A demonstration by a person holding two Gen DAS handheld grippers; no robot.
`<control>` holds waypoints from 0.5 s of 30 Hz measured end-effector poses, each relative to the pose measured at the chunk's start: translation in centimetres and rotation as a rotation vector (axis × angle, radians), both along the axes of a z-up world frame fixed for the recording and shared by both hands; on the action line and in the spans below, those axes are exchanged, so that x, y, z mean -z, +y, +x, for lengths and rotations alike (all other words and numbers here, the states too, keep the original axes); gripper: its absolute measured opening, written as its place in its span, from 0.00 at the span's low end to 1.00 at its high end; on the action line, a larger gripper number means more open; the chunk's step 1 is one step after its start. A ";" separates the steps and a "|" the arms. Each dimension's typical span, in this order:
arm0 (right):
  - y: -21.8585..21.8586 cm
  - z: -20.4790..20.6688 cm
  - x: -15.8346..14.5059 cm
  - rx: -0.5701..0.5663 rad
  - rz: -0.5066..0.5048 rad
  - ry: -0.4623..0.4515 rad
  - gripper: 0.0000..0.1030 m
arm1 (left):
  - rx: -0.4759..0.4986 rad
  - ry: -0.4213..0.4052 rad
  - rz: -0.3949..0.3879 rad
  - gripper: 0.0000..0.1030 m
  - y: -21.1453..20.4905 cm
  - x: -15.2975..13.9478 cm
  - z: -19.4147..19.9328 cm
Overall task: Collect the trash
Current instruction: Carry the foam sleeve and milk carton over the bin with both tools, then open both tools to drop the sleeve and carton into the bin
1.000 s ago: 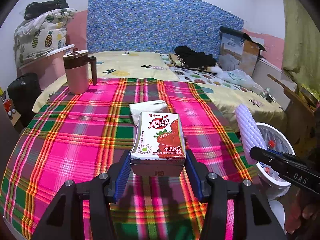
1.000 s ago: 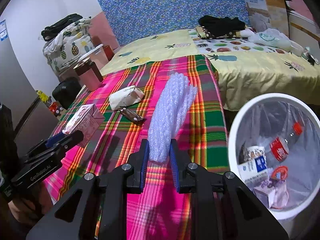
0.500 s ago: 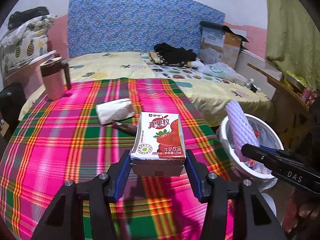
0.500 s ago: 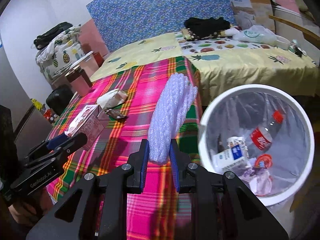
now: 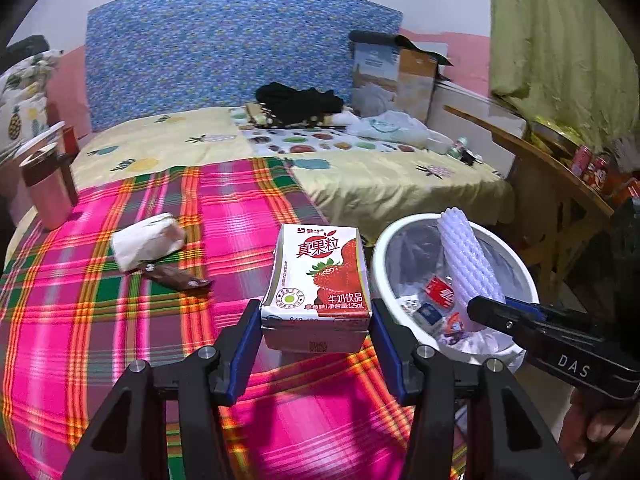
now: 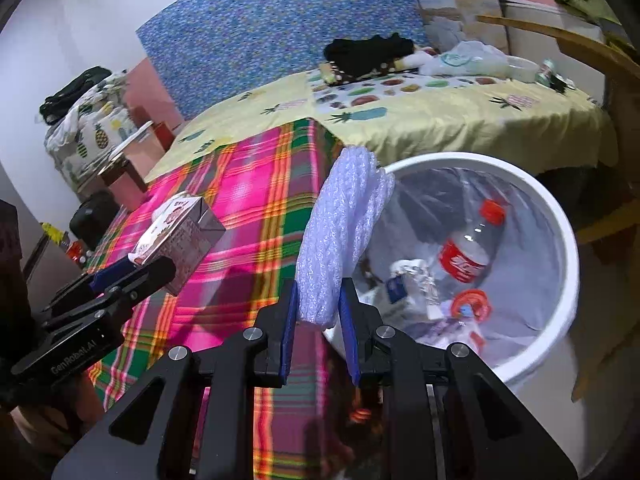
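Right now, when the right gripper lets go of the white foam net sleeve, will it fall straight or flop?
The white foam net sleeve looks light and soft: the right gripper pinches it narrow. It stands without drooping, so probably springy. It would likely drift into the white round bin.

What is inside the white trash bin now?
In the white trash bin, with its clear liner, lie a plastic bottle with a red label, a small blue-and-white carton and crumpled wrappers. The foam net sleeve covers part of the bin's inside.
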State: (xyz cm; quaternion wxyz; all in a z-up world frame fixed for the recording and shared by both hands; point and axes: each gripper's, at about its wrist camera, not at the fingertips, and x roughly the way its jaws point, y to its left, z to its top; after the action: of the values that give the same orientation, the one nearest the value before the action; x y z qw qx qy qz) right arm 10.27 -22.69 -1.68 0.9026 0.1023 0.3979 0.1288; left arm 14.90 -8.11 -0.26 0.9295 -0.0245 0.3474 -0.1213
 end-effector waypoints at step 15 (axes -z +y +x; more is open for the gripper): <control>-4.9 0.0 2.1 0.139 -0.067 0.106 0.25 | 0.185 0.051 0.004 0.52 -7.1 2.7 2.9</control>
State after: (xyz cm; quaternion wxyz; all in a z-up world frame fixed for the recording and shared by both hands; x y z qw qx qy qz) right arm 10.25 -27.58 -3.74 0.8899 0.1062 0.4410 0.0470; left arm 17.75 -15.21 -2.94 0.9053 0.0063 0.3719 -0.2051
